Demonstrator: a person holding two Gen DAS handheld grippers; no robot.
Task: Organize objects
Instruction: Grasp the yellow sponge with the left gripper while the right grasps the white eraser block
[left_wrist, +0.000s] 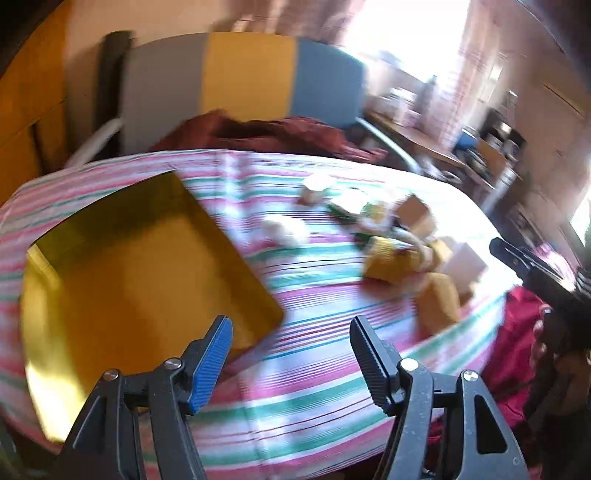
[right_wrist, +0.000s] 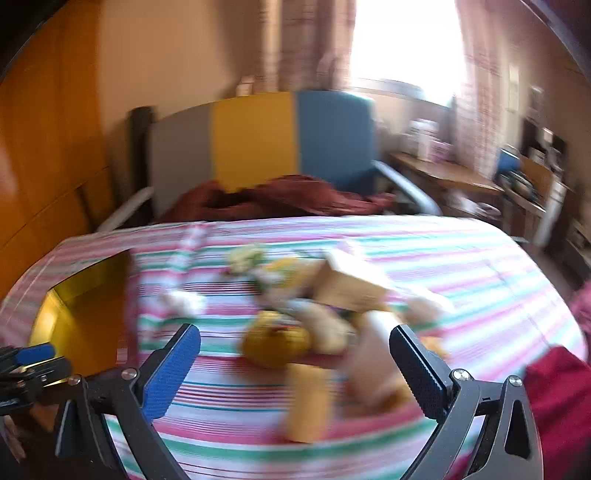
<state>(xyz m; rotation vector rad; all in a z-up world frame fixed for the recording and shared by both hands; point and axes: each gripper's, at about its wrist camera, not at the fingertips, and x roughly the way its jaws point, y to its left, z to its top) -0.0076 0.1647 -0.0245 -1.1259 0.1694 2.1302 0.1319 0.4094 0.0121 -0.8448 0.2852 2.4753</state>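
Note:
A heap of small objects (left_wrist: 399, 243) lies on the striped tablecloth (left_wrist: 314, 406): yellow knitted pieces, tan blocks and pale bits, all blurred. A yellow tray (left_wrist: 140, 266) sits to the left of it, with nothing in it. My left gripper (left_wrist: 291, 354) is open over the cloth by the tray's near right corner, nothing between its fingers. In the right wrist view the heap (right_wrist: 314, 325) lies just ahead of my right gripper (right_wrist: 295, 365), which is open wide above the near objects and grips nothing. The tray (right_wrist: 85, 325) shows at far left.
Behind the table stands a chair with a grey, yellow and blue back (right_wrist: 266, 136) and a dark red cloth (right_wrist: 280, 199) on its seat. A wooden desk with clutter (right_wrist: 454, 177) is at the right. The person's red sleeve (right_wrist: 561, 398) sits at the table's right edge.

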